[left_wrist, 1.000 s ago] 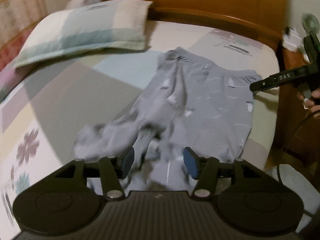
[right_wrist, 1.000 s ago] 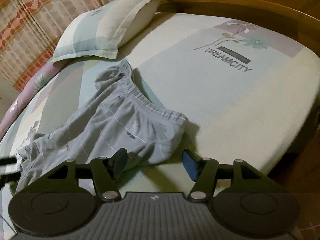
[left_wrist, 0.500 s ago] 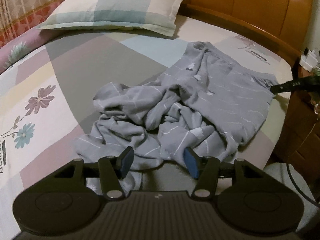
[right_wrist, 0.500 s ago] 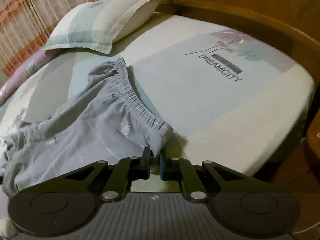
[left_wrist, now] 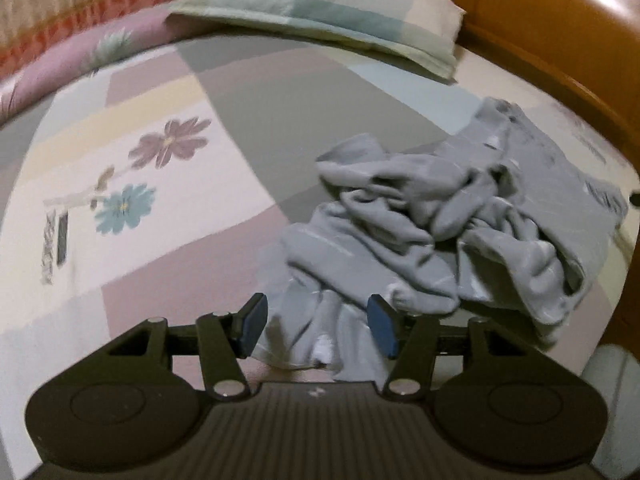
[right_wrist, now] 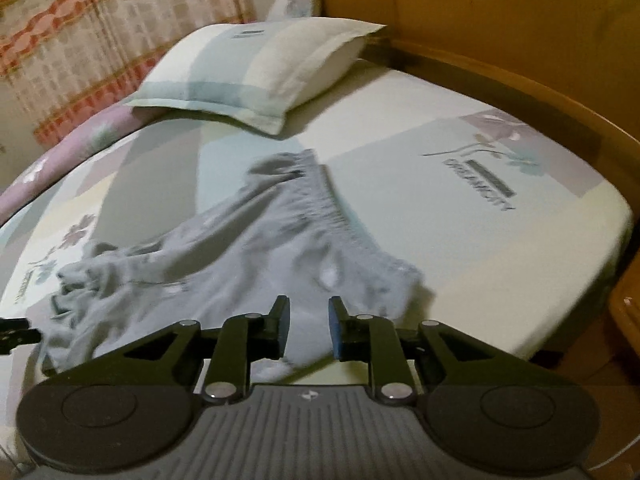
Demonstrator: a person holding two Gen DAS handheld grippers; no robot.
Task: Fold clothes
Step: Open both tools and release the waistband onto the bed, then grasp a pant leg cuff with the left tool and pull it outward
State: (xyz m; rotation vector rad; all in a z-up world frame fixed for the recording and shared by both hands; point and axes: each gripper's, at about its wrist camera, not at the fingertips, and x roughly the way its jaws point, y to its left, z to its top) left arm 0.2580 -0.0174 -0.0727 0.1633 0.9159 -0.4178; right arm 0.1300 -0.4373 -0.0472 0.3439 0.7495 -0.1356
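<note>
Grey patterned trousers (left_wrist: 440,216) lie crumpled on the bed, the legs bunched in a heap and the elastic waistband (right_wrist: 340,216) spread toward the headboard. My left gripper (left_wrist: 316,320) hovers open over the near end of the bunched legs; cloth shows below and between its blue pads (left_wrist: 380,328), which do not press on it. My right gripper (right_wrist: 309,328) is at the waist end near the bed's side edge. Its jaws are opening, with grey cloth seen in the gap and no pad pressing on it. The left gripper's tip (right_wrist: 16,332) shows at the left edge of the right wrist view.
A patchwork flowered sheet (left_wrist: 160,220) covers the bed. A checked pillow (left_wrist: 320,12) (right_wrist: 256,68) lies at the head, against the curved wooden headboard (right_wrist: 500,20). A patterned curtain (right_wrist: 80,40) hangs beyond the far side. The mattress edge (right_wrist: 580,300) drops off at right.
My left gripper has slid sideways to the bunched leg end and rolled. My right gripper closed at the waistband corner, then parted its jaws again and rose a little.
</note>
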